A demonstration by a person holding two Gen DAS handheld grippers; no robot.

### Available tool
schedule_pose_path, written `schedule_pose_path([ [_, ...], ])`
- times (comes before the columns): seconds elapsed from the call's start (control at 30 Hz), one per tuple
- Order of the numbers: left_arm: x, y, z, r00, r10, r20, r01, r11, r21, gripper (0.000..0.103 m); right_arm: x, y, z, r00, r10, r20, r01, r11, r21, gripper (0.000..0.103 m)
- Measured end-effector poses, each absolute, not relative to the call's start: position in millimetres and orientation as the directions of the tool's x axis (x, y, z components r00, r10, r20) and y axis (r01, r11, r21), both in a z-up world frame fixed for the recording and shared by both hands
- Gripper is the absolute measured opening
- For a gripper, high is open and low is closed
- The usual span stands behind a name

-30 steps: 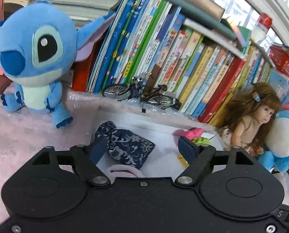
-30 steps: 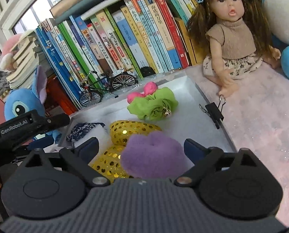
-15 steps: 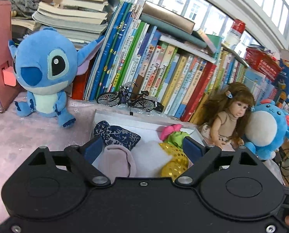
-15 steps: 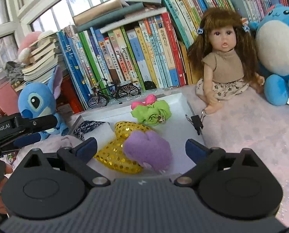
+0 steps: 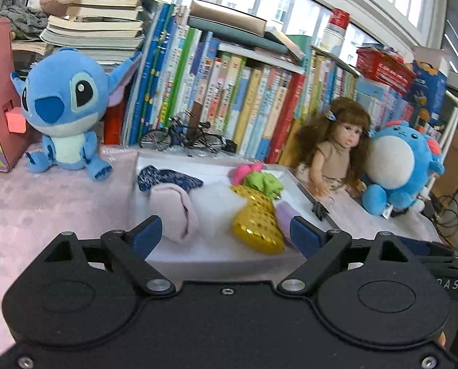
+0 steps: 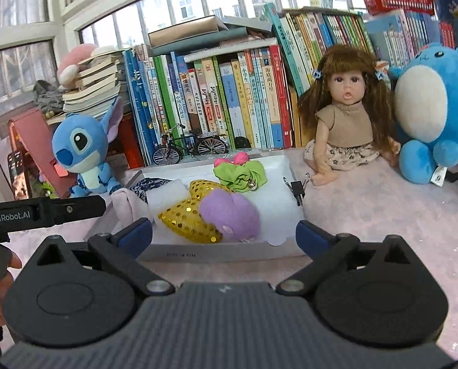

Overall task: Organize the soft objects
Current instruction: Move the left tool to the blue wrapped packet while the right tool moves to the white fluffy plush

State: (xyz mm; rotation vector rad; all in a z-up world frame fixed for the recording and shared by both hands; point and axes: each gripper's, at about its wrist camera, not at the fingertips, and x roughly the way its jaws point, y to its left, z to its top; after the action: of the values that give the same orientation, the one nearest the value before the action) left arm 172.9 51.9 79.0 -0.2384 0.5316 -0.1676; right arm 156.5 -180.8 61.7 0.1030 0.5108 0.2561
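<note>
White cardboard forms the shallow tray (image 6: 216,253) in which the soft objects are being collected on the pink cloth-covered table (image 6: 382,215). Six soft items are being held inside it: a dark blue patterned pouch (image 5: 167,178) at the far left, a pale pink fabric piece (image 5: 175,212) at the near left, a white foam pad (image 5: 216,203) in the middle, a gold sequin heart (image 6: 189,218) at the near middle, a purple plush heart (image 6: 232,213) lying partly on the sequin heart, and a green scrunchie with a pink bow (image 6: 239,172) at the far right. A black binder clip (image 6: 296,189) is being kept on the right rim of the tray.

Neither gripper is carrying anything. The left gripper (image 5: 225,236) is being held with its jaws spread wide, near the front edge of the tray; the right gripper (image 6: 224,235) is likewise being held spread and unloaded, above the near rim.

No loose small soft item is being shown on the cloth outside the tray. The collection step is therefore being judged as complete or nearly so. The Stitch plush (image 5: 65,117), the doll (image 6: 345,117) and the round blue plush (image 6: 428,113) are being left seated against the row of books (image 6: 229,92), with a miniature bicycle (image 6: 189,147) beyond the tray; whether these belong to the task cannot be told.
</note>
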Motion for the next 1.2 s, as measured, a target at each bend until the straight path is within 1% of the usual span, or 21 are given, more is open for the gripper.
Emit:
schedule_pose_path([
  [0.37,129,33,71,0.839,-0.264,-0.475,0.172,0.958,-0.229,0.09,121,-179,60,0.866,0.258,-0.429,-0.262,0.964,0.051,0.103],
  [0.67,97,24,66,0.85,-0.261,-0.458,0.207,0.964,-0.166,0.09,97,-180,50,0.876,0.252,-0.411,-0.28,0.96,-0.008,0.103],
  [0.8,86,24,64,0.848,-0.267,-0.458,0.219,0.963,-0.157,0.09,88,-180,47,0.882,0.248,-0.401,-0.282,0.959,-0.026,0.103],
  [1.2,61,17,49,0.844,-0.275,-0.46,0.252,0.961,-0.111,0.09,58,-170,36,0.898,0.237,-0.37,-0.314,0.936,-0.162,0.103],
])
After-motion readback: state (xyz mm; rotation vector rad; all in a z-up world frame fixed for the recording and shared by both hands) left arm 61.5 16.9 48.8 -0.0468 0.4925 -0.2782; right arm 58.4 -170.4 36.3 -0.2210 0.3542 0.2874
